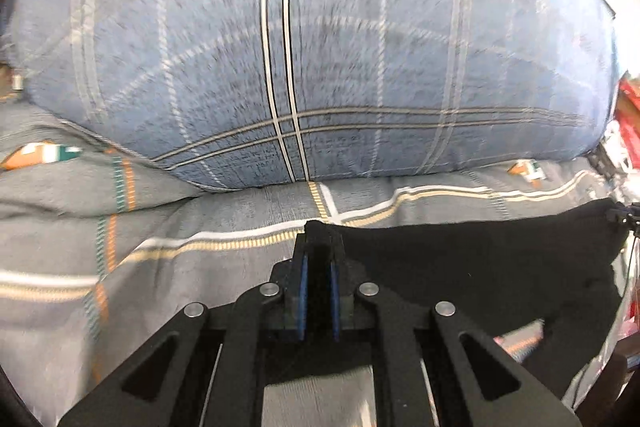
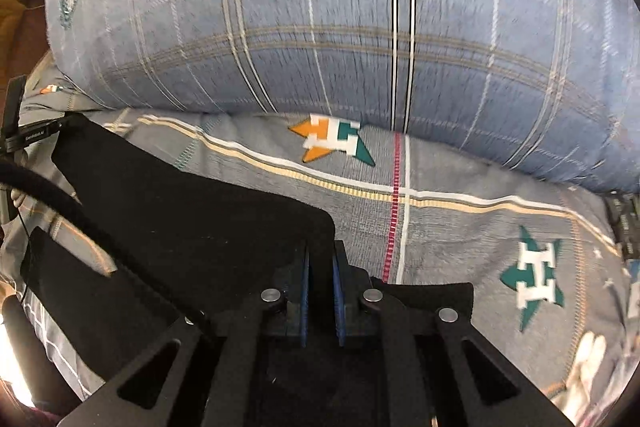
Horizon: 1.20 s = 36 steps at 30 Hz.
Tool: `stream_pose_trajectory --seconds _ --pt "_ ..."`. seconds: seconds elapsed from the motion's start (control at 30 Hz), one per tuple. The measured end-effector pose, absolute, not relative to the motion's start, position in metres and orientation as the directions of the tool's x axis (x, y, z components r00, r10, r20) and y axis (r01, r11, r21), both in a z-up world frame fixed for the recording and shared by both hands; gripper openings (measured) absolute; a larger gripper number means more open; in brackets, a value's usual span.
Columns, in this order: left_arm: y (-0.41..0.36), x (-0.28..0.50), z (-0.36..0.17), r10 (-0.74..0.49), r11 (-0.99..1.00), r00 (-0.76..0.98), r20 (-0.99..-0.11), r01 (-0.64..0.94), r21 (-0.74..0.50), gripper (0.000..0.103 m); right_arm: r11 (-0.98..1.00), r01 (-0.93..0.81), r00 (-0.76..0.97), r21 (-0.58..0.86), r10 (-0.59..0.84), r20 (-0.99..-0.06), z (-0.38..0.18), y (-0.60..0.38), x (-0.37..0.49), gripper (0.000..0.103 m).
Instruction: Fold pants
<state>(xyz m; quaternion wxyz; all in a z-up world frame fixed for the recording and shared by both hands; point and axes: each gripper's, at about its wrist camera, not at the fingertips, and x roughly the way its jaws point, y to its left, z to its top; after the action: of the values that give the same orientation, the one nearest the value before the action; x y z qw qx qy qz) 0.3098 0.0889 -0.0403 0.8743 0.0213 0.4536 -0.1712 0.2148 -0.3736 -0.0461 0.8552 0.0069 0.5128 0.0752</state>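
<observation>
The black pants (image 1: 480, 267) lie on a grey patterned bedsheet (image 1: 120, 227). My left gripper (image 1: 319, 243) is shut on the pants' left corner, and the cloth stretches away to the right. In the right wrist view the pants (image 2: 180, 211) spread to the left. My right gripper (image 2: 320, 255) is shut on their right corner, and a flap of cloth (image 2: 432, 297) hangs beside the fingers. The left gripper's tip (image 2: 36, 139) shows at the far left, holding the other corner. Both views are motion-blurred.
A big blue plaid pillow (image 1: 320, 47) lies just ahead across the bed, also in the right wrist view (image 2: 360, 27). The sheet (image 2: 480, 219) has star-shaped logos. Red and white clutter (image 1: 626, 123) sits past the bed's right edge.
</observation>
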Motion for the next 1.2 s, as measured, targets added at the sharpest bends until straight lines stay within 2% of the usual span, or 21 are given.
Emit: stream_pose_trajectory --seconds 0.17,0.33,0.53,0.7,0.77,0.8,0.9,1.0,1.07,1.2 --pt "0.113 0.240 -0.009 -0.321 0.934 0.602 -0.731 0.328 -0.140 0.008 0.987 -0.113 0.508 0.113 0.155 -0.848 -0.027 -0.363 0.162 0.011" --pt "0.138 0.169 -0.005 -0.340 0.933 0.646 -0.683 0.320 -0.161 0.008 0.980 -0.103 0.507 0.168 0.197 -0.839 -0.037 -0.352 0.110 0.011" --pt "0.155 0.096 -0.037 -0.265 0.953 0.650 -0.712 0.287 -0.093 0.008 0.977 -0.082 0.458 0.198 0.214 -0.863 -0.070 -0.346 0.050 0.011" --pt "0.160 0.048 -0.058 -0.181 0.960 0.620 -0.763 0.280 0.000 0.011 0.986 -0.075 0.414 0.147 0.165 -0.895 -0.089 -0.342 0.018 0.020" --pt "0.166 0.031 -0.056 -0.166 0.964 0.625 -0.763 0.265 0.007 0.011 0.991 -0.061 0.415 0.118 0.133 -0.900 -0.084 -0.342 0.010 0.031" --pt "0.171 0.025 -0.054 -0.159 0.969 0.629 -0.761 0.249 0.004 0.011 0.993 -0.056 0.418 0.103 0.117 -0.901 -0.081 -0.342 0.007 0.033" --pt "0.199 0.009 -0.045 -0.165 0.984 0.647 -0.744 0.159 -0.080 0.012 0.998 -0.046 0.443 0.042 0.058 -0.895 -0.066 -0.337 -0.003 0.035" --pt "0.231 -0.005 -0.038 -0.150 0.983 0.675 -0.723 0.021 -0.184 0.025 0.997 -0.068 0.490 0.044 0.071 -0.869 -0.045 -0.319 -0.005 0.035" --pt "0.245 -0.017 -0.033 -0.148 0.968 0.698 -0.701 -0.044 -0.248 0.032 0.988 -0.125 0.518 0.093 0.145 -0.843 -0.032 -0.288 0.003 0.035" --pt "0.257 -0.036 -0.028 -0.191 0.931 0.737 -0.648 -0.074 -0.359 0.036 0.938 -0.301 0.506 0.171 0.309 -0.805 -0.019 -0.205 0.029 0.035"
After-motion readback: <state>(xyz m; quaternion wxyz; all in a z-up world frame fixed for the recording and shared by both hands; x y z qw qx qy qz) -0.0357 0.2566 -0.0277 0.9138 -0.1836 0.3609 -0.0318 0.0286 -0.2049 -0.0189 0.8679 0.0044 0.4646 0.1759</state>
